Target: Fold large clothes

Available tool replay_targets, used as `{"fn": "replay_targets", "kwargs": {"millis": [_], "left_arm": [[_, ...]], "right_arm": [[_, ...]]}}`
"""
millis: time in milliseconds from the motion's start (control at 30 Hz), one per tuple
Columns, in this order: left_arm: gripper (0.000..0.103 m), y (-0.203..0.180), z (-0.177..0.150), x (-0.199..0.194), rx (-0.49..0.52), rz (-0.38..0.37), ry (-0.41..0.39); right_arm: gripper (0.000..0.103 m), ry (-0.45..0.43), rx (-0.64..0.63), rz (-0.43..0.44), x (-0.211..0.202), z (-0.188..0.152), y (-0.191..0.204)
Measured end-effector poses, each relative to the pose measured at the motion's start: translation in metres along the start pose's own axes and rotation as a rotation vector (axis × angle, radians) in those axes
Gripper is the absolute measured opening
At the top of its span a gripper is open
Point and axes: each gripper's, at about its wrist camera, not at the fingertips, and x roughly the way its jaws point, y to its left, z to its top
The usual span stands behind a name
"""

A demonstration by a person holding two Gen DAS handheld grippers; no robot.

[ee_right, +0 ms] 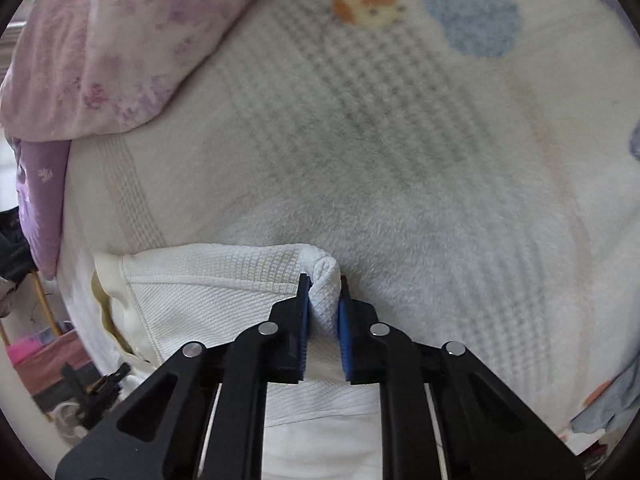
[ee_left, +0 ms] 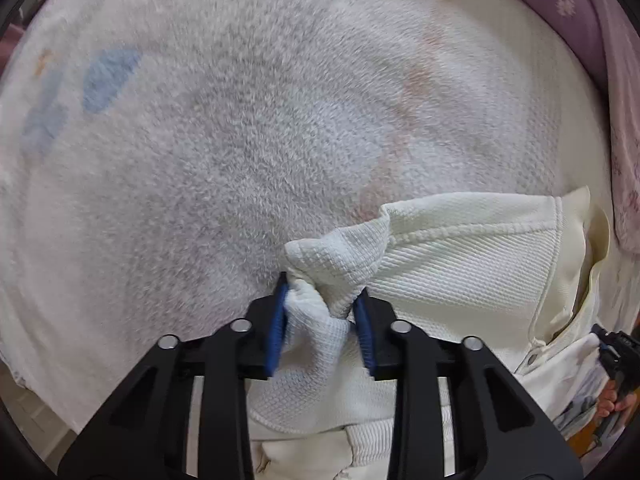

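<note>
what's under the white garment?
A fleecy blanket with blue and orange prints lies under the white garment and spreads past it on all visible sides. Both grippers, left and right, pinch garment corners. Whatever lies below the blanket is covered.

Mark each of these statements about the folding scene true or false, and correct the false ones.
1. The left gripper has a bunch of the cream garment between its blue pads. True.
2. The right gripper is open with nothing in it. False: it is shut on a corner of the garment.
3. The garment lies on a fluffy white blanket with blue cloud patterns. True.
4. The garment is dark blue denim. False: it is cream, with a waffle-like knit.
5. A purple floral pillow lies at the blanket's edge. True.
</note>
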Motion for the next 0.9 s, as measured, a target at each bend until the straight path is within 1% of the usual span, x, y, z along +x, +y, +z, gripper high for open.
{"fn": "replay_targets", "kwargs": {"millis": [100,167,200,333,467,533,600,633,733,800,900], "left_arm": [[0.024,0.001,-0.007,-0.021,-0.007,-0.021,-0.017],[0.023,0.005,-0.013,-0.039,-0.018,-0.062,-0.024],[0.022,0.009,-0.011,-0.047,-0.015,-0.068,-0.028],[0.021,0.018,-0.028,-0.076,0.007,-0.063,-0.073],[0.020,0.022,-0.048,-0.101,0.026,-0.061,-0.108],[0.020,0.001,-0.058,-0.109,0.032,-0.059,-0.119],[0.019,0.000,-0.072,-0.121,0.036,-0.057,-0.136],[0.019,0.001,-0.075,-0.126,0.040,-0.059,-0.143],[0.019,-0.002,-0.094,-0.150,0.053,-0.060,-0.167],[0.019,0.002,-0.114,-0.168,0.060,-0.062,-0.191],[0.019,0.003,-0.148,-0.192,0.115,-0.048,-0.239]], "right_arm": [[0.010,-0.060,-0.044,-0.025,-0.019,-0.011,0.013],[0.010,-0.083,-0.083,-0.007,-0.035,-0.019,0.017],[0.009,-0.092,-0.083,0.007,-0.043,-0.022,0.015],[0.009,-0.125,-0.053,0.027,-0.067,-0.038,0.006],[0.008,-0.168,-0.076,0.032,-0.092,-0.059,0.011],[0.008,-0.193,-0.090,0.033,-0.106,-0.072,0.013],[0.008,-0.204,-0.090,0.038,-0.113,-0.084,0.021],[0.008,-0.215,-0.082,0.049,-0.123,-0.093,0.018],[0.008,-0.235,-0.079,0.069,-0.141,-0.113,0.015],[0.008,-0.251,-0.093,0.065,-0.157,-0.131,0.015],[0.008,-0.284,-0.143,0.058,-0.186,-0.169,0.009]]}}
